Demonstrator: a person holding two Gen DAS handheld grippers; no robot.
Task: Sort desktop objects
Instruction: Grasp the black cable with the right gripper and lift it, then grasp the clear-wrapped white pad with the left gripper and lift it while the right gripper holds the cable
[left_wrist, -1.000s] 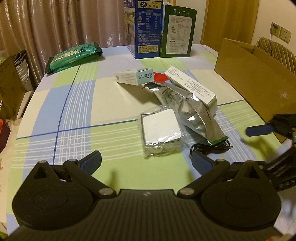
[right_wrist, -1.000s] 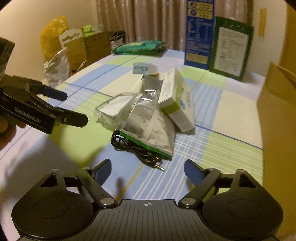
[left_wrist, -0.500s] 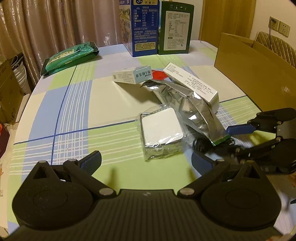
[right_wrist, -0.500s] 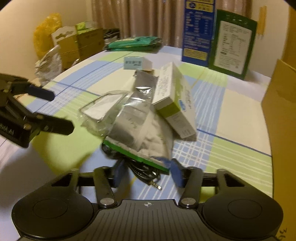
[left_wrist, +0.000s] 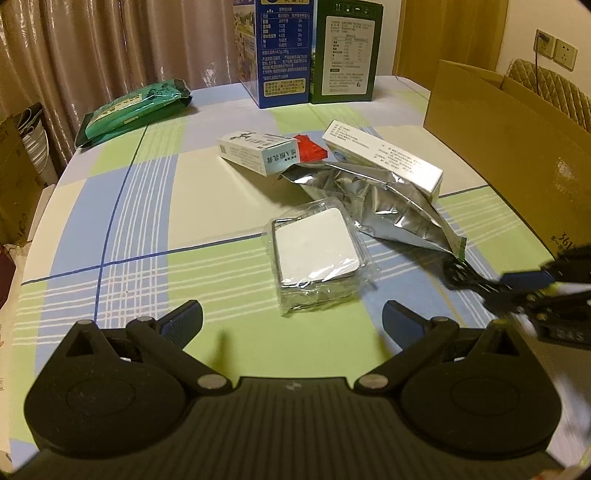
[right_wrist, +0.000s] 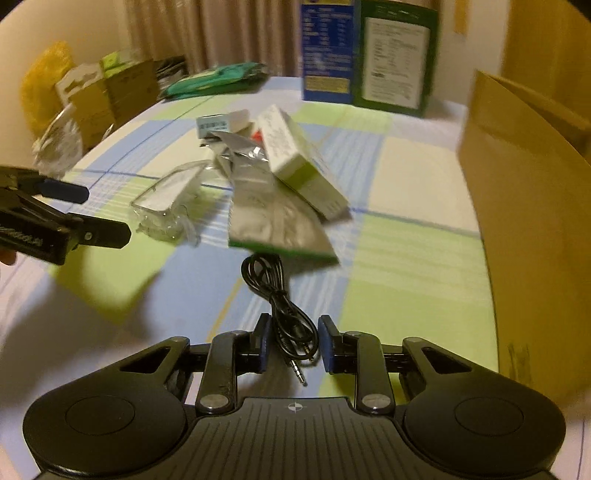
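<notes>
Since a second ago the right tool (right_wrist: 291, 343) has swung in over the coiled black cable (right_wrist: 275, 291), which now lies between its closing jaws, pads not yet pressing. Sorting looks barely begun: the foil pouch (left_wrist: 388, 206), white boxes (left_wrist: 384, 158) and wrapped tin (left_wrist: 316, 254) remain piled on the surface (left_wrist: 129, 221). The left tool (left_wrist: 291, 321) hovers wide open, empty.

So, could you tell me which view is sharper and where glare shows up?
Left wrist view: sharp; glare on the foil pouch and plastic-wrapped white box. Right wrist view: motion blur smears the pile and cardboard box; the black cable stays fairly crisp.
</notes>
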